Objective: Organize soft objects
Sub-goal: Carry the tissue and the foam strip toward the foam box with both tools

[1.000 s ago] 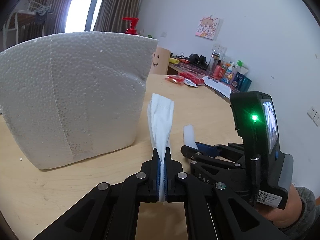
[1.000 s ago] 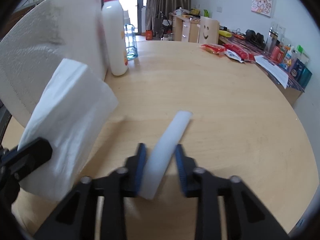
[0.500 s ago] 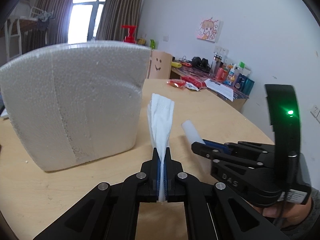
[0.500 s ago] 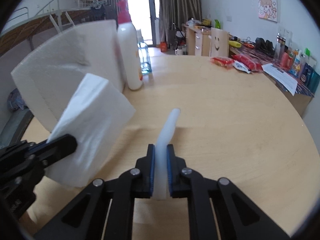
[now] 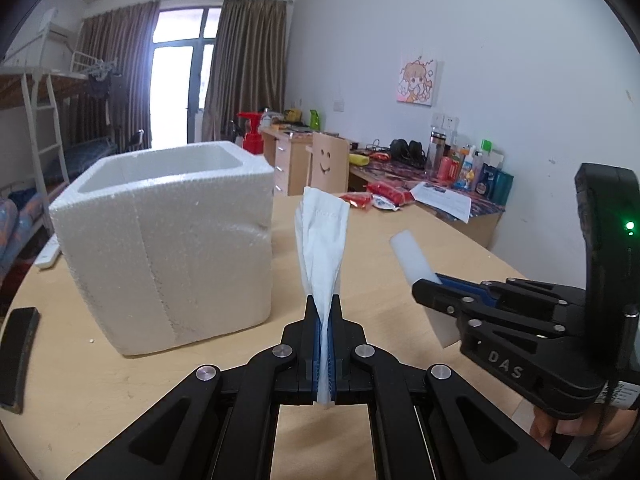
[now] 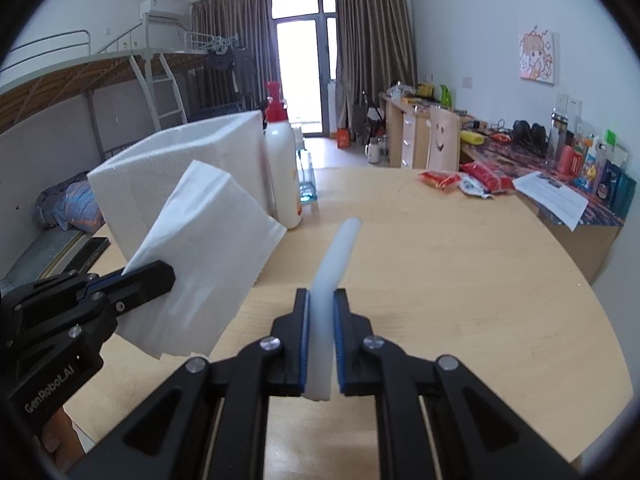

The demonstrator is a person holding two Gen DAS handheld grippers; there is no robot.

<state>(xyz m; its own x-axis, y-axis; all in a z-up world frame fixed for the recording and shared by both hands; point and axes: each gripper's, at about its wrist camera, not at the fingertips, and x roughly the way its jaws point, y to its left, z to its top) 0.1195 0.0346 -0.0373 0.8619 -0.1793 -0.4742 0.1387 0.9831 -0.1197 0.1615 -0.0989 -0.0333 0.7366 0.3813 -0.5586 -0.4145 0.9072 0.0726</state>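
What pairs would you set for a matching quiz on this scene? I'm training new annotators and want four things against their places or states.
Things:
1. folded tissue
2. white foam strip
3. styrofoam box
4. pump bottle

Places or states:
A. stands on the table, open at the top
B. clamped in the right gripper
C. upright beside the box
D. clamped in the left gripper

Pairs: 1-D, 2-B, 3-A, 4-C
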